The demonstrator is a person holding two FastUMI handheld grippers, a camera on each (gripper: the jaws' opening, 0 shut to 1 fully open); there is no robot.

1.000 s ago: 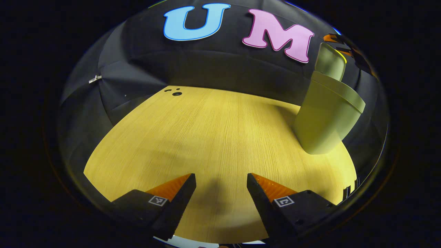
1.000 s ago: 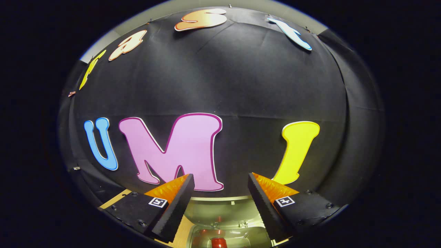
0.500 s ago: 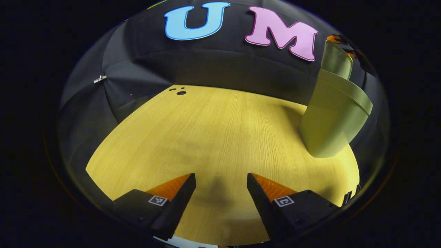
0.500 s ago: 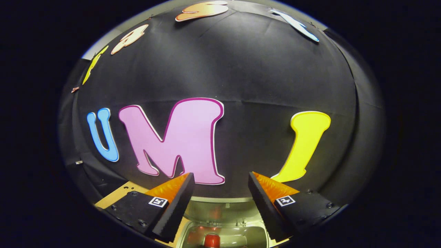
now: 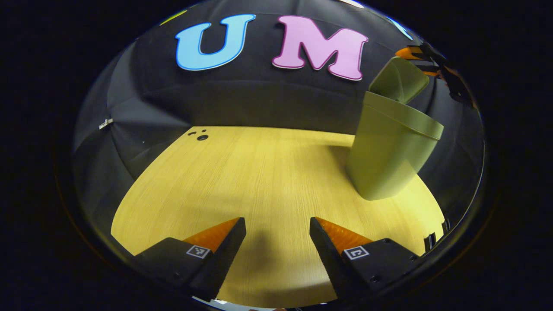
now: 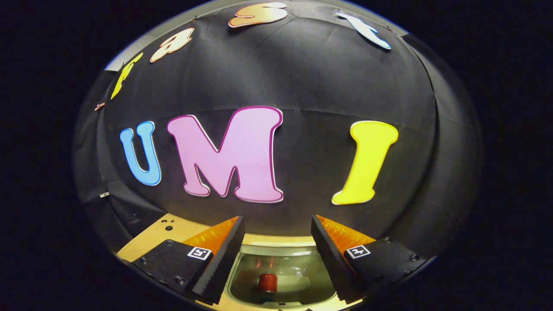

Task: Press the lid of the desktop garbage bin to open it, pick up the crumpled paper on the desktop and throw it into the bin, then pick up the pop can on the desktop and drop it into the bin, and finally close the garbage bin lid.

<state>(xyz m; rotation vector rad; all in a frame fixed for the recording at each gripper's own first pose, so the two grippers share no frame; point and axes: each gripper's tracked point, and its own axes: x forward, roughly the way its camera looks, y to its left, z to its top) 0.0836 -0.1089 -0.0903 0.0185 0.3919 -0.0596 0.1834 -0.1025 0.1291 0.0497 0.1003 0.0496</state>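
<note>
Left tongs (image 5: 277,224) hovering low over the bare wooden tabletop (image 5: 259,181), fingers spread wide and gripping nothing; green garbage bin (image 5: 389,151) standing upright on the tabletop ahead and to the right of them, well apart, with its lid (image 5: 399,80) tilting up and back from the rim. Just past the lid at the upper right, the other tongs (image 5: 436,69) showing as a small, distorted shape, too cramped at the edge to make out in detail. Right tongs (image 6: 276,224) hanging above the bin's open mouth (image 6: 281,276), fingers likewise wide apart and carrying nothing, pointing mostly at the black cloth wall with the bin just below and between the fingertips. Inside the bin, red pop can (image 6: 268,281) lying at the bottom, seen end-on from above, with faint reddish reflections on the inner wall around it. Crumpled paper not being told apart with any certainty in the dim interior. Near rim of the bin being cut off at the lower edge of the right gripper view, its sides partly hidden behind the two fingers. A few small dark holes (image 5: 201,136) sitting near the far left corner of the tabletop
</note>
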